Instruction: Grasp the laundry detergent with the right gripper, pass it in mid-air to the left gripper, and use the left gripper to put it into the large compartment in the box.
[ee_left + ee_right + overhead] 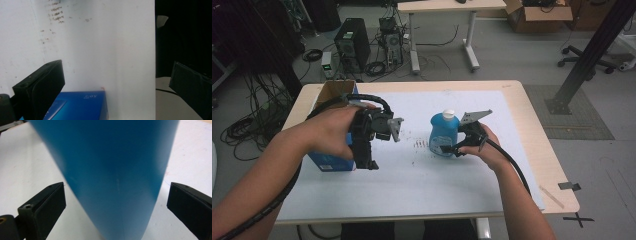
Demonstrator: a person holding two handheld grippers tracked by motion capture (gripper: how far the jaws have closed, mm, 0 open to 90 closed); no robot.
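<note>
The blue bottle [444, 134] is straddled by the right gripper [451, 149], jaws spread and untouching; closed off-centre, it could be tipped. The left gripper [368, 159] is held open above the blue box [332, 161].

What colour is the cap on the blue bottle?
White; the cap shows best in the high view.

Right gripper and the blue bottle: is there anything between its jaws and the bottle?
No. In the right gripper view the blue bottle stands between the open jaws of the right gripper, with bare white table cover showing in both gaps.
</note>
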